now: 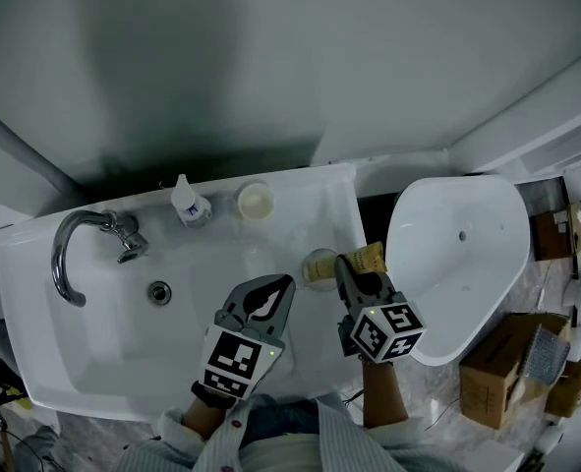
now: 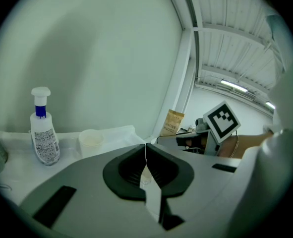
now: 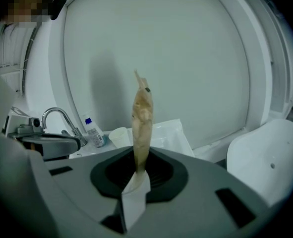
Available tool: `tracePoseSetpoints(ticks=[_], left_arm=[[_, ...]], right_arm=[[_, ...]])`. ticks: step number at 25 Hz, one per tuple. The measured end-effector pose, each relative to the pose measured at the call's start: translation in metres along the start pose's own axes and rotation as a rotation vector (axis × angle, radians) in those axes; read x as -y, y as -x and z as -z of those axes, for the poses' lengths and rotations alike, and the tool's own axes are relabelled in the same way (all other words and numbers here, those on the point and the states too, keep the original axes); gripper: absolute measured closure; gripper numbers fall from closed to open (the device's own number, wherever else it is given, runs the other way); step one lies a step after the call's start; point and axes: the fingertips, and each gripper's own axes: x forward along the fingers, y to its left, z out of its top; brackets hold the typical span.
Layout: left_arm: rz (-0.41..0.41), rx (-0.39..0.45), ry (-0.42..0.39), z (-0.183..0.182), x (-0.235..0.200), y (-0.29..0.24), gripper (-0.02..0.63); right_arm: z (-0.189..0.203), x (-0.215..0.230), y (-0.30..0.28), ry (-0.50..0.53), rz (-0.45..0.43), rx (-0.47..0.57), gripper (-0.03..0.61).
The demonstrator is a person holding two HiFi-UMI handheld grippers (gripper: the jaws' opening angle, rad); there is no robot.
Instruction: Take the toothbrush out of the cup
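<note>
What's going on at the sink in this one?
A person works two handheld grippers over a white sink. The right gripper has its fingers closed on a brown paper toothbrush packet, holding it upright beside the small cup at the sink's right edge. Whether the packet's lower end still sits in the cup can't be told. The left gripper hovers alongside, fingers together and empty.

Right gripper [image 3: 136, 175] jaws pinch the bottom of an upright brown toothbrush packet [image 3: 142, 118]. Behind, along the sink's [image 3: 171, 133] back edge: pale cup [image 3: 118, 136], bottle [image 3: 93, 132], tap [image 3: 57, 117].
</note>
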Motion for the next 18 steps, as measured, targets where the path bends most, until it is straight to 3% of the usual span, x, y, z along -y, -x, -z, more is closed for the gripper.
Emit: tracePoseSetpoints(ticks=[18], left_arm=[[-0.058, 0.040, -0.011, -0.014, 0.007, 0.010, 0.597]], right_arm=[[-0.015, -0.016, 0.009, 0.024, -0.073, 0.034, 0.529]])
